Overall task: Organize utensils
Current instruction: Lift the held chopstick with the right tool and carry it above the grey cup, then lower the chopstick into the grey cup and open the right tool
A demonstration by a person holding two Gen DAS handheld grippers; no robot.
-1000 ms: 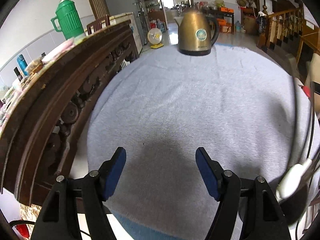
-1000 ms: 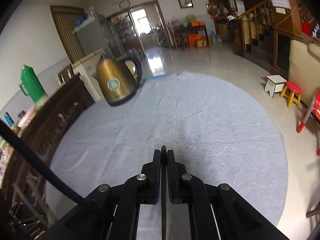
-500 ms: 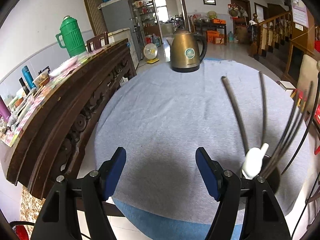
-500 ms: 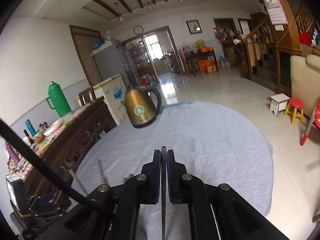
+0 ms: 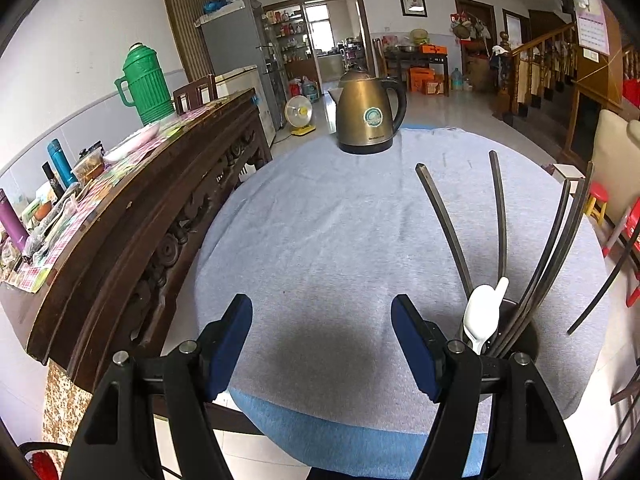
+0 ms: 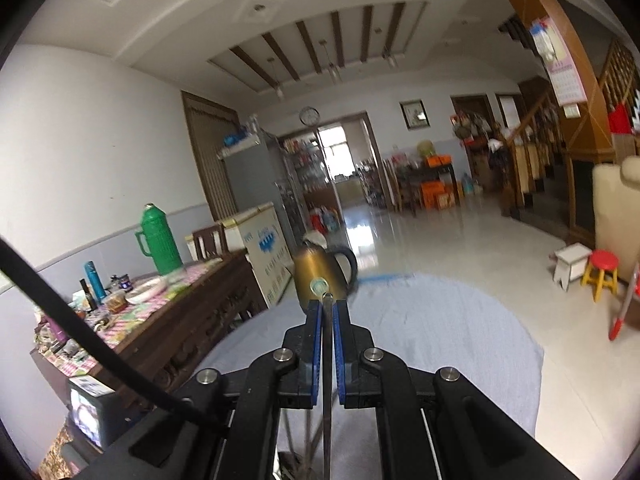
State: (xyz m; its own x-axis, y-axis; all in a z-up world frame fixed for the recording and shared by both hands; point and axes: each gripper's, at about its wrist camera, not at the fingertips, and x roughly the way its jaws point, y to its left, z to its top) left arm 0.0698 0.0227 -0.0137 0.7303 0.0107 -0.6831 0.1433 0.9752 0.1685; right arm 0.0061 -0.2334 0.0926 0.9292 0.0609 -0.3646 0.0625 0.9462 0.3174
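Note:
My right gripper [image 6: 327,307] is shut on a thin dark chopstick [image 6: 327,380] that runs lengthwise between its blue pads. It is held high above the grey-clothed round table [image 6: 460,340] and points toward the room. In the left wrist view a dark holder cup [image 5: 524,334] stands at the near right of the table. In it are several long dark chopsticks [image 5: 442,220] and a white spoon [image 5: 482,312]. My left gripper [image 5: 322,322] hangs open over bare cloth to the left of the cup, with nothing between its fingers.
A brass kettle [image 5: 368,120] stands at the table's far edge. A carved wooden sideboard [image 5: 132,216] runs along the left, carrying a green thermos [image 5: 145,84] and bottles. Stools [image 6: 600,272] and tiled floor lie to the right. A black cable [image 6: 80,340] crosses the right wrist view.
My right gripper rose and tilted upward with the chopstick, so the table sank in its view. The left gripper lifted and drew back, bringing the holder cup into view on its right.

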